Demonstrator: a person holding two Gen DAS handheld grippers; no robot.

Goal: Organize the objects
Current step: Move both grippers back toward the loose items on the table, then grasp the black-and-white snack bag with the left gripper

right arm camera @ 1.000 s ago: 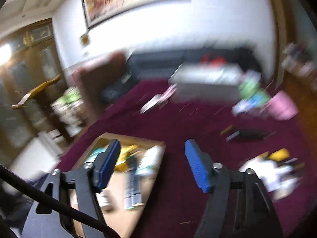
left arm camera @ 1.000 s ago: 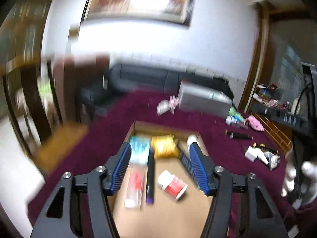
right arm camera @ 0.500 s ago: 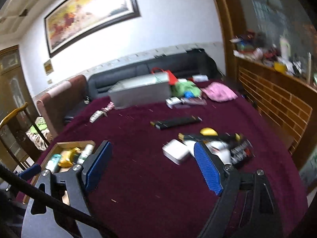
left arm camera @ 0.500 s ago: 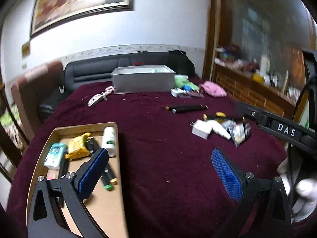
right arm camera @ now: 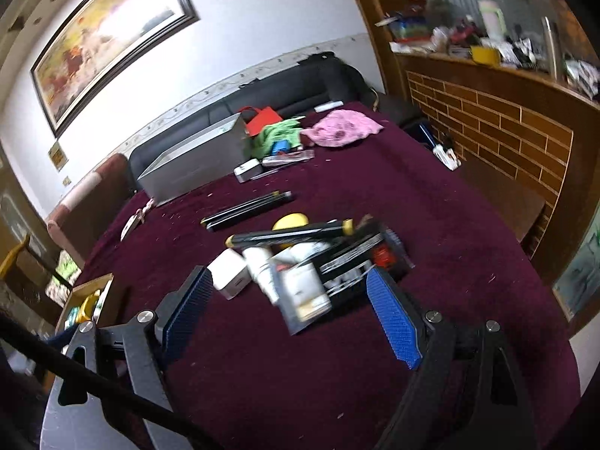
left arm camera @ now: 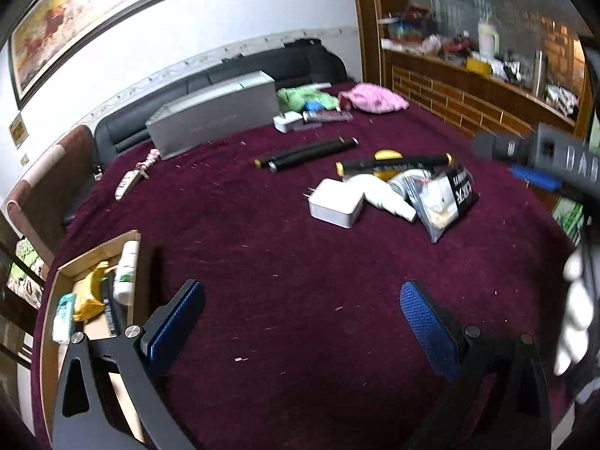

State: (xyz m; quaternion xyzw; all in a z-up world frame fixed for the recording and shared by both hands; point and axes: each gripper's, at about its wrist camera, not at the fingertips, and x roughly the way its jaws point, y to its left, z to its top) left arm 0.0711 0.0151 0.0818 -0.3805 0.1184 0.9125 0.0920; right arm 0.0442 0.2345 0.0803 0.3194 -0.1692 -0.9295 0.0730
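Observation:
My left gripper (left arm camera: 300,296) hangs open over bare maroon cloth, with nothing between its fingers. A cardboard box (left arm camera: 93,253) holding several small items sits at its lower left. Ahead lies a pile: a white charger (left arm camera: 335,204), a white tube (left arm camera: 386,197), a black-labelled bag (left arm camera: 446,202) and a black stick with yellow ends (left arm camera: 393,161). My right gripper (right arm camera: 288,281) is open low over that pile. The bag (right arm camera: 337,273) and tube (right arm camera: 262,270) lie just beyond its fingertips, with the charger (right arm camera: 230,273) by the left finger. The pads press on nothing.
Two black sticks (left arm camera: 307,155) lie past the pile. A silver box (left arm camera: 213,112), green cloth (left arm camera: 303,97) and pink cloth (left arm camera: 371,99) sit at the far side. A brick counter (right arm camera: 506,131) runs along the right. A white-gloved hand (left arm camera: 573,318) shows at the right edge.
Both views have swung right, from the cardboard box toward the pile. The left jaws have widened. The right gripper has come down close to the pile.

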